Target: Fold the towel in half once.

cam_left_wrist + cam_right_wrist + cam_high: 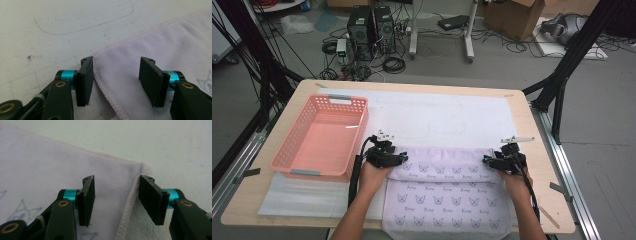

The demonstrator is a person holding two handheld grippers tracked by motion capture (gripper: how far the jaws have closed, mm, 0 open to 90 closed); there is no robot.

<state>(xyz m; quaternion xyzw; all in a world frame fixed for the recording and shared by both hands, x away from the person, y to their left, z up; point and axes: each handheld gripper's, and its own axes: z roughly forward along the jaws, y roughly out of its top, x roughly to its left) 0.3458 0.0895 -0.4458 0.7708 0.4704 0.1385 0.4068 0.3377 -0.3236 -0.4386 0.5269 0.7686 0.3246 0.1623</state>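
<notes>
Lilac cloth fills the lower middle of the high view: a towel (pixel 447 195) with a small printed pattern, its far part folded back toward me so a doubled band lies across the middle of the frame, its near edge hanging at the bottom. It rests on a white mat (pixel 437 117) over the wooden table (pixel 539 150). A pink basket (pixel 323 136) sits at the left, just beside the towel's left edge.

My left gripper (pixel 403 158) stands at the left end of the folded band, my right gripper (pixel 486 160) at the right end. Both are released: in each gripper view the jaws stand apart with the towel's stitched corner (pixel 100 56) lying loose between them, nothing pinched.

My worry, biggest first: the fold may spring back or slide crooked, since nothing pins it now. Next, if I close again here I may catch one layer only, because the hem sits near one pad. Smallest, the left gripper's cable may drag on the basket's near rim.
</notes>
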